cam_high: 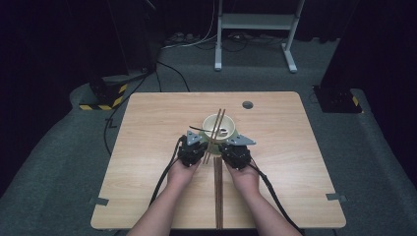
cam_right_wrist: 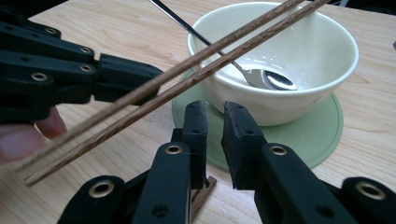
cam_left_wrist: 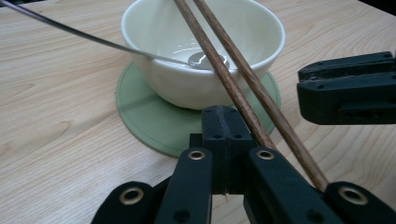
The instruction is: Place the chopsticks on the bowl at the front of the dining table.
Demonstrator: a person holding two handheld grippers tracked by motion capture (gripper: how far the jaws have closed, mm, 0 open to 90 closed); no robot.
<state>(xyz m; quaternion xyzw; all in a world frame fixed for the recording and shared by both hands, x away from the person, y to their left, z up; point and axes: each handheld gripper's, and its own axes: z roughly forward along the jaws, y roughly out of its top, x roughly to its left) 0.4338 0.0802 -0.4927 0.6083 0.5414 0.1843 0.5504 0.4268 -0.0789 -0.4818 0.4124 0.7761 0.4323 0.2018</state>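
Observation:
A cream bowl (cam_high: 220, 126) stands on a green coaster (cam_left_wrist: 140, 107) at the table's middle. A metal spoon (cam_right_wrist: 275, 80) lies inside it, handle leaning out over the rim. A pair of brown chopsticks (cam_high: 215, 135) slants across the bowl's rim and down between the two grippers. My left gripper (cam_left_wrist: 226, 114) is shut with nothing between its jaws; the chopsticks (cam_left_wrist: 243, 93) run along its right side and lie over its linkage. My right gripper (cam_right_wrist: 215, 109) points at the coaster with a narrow gap between its jaws and nothing in it. The chopsticks (cam_right_wrist: 187, 77) pass above it.
A second pair of chopsticks (cam_high: 218, 191) lies flat on the wooden table (cam_high: 147, 172), running from the right gripper to the near edge. A round hole (cam_high: 247, 104) sits near the far edge. Cables trail from both grippers. A white stand (cam_high: 255, 22) stands on the floor beyond.

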